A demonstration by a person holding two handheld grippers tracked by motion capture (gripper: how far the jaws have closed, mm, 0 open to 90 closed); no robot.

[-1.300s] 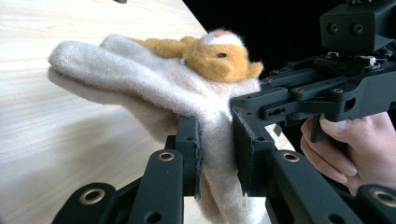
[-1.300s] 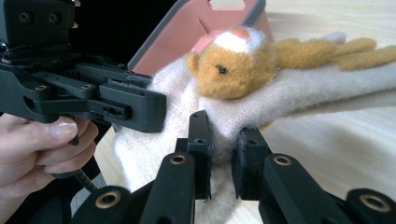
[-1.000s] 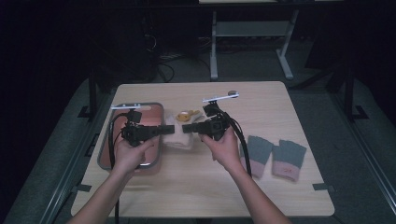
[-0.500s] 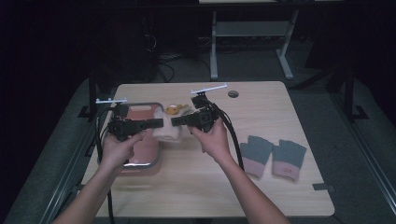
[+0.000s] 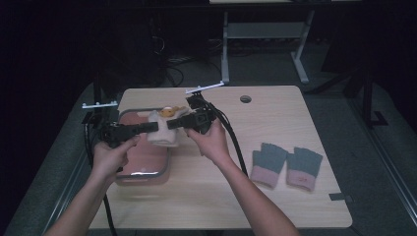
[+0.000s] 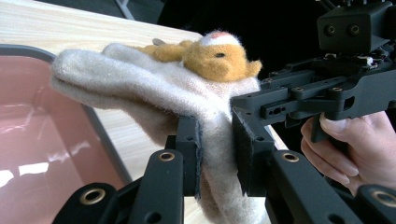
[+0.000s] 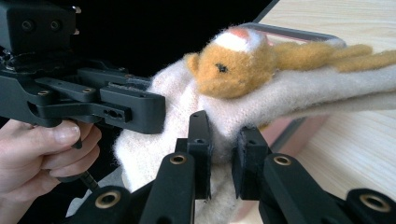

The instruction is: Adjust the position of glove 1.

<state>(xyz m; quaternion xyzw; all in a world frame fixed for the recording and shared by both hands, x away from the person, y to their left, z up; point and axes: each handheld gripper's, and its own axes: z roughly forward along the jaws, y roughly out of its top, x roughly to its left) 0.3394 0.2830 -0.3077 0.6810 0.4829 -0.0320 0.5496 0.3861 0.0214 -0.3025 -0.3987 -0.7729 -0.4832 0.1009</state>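
From the high view, the cream glove (image 5: 163, 132) with its orange animal head hangs above the right edge of the pink tray (image 5: 142, 162), pinched between the left gripper (image 5: 153, 127) and the right gripper (image 5: 172, 123); a pair of grey gloves (image 5: 286, 164) lies well to the right of the tray. In the left gripper view, the left gripper (image 6: 216, 147) clamps the cream fabric beside the tray rim. In the right gripper view, the right gripper (image 7: 224, 151) grips the fabric just below the animal head.
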